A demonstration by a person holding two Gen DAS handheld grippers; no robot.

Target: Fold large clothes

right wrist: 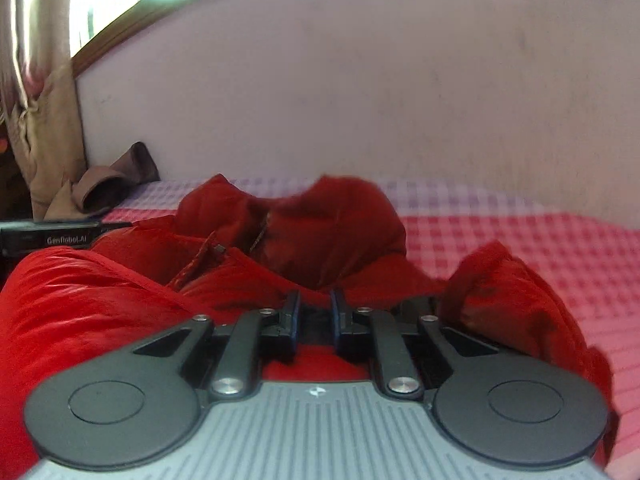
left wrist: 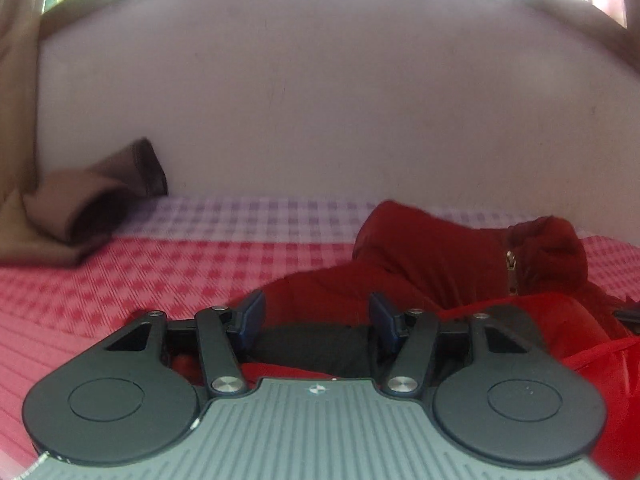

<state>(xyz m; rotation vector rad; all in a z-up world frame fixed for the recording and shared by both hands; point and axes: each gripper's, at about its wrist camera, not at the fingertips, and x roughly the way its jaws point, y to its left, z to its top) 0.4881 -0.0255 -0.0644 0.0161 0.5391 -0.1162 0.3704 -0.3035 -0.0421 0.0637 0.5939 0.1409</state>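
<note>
"GenRobot.AI" is printed on the left tool [right wrist: 64, 238].

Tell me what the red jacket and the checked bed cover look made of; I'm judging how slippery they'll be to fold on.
The red jacket looks like a smooth synthetic shell, perhaps nylon or polyester: it has a sheen and puffs as if padded. Its zip pull looks like bright metal. The checked bed cover looks like matte woven cotton, with no shine; blur leaves that open.

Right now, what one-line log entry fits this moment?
scene: red jacket on checked bed cover | left hand-held gripper: open, over jacket | right hand-held gripper: nearly shut, grip unclear
</note>
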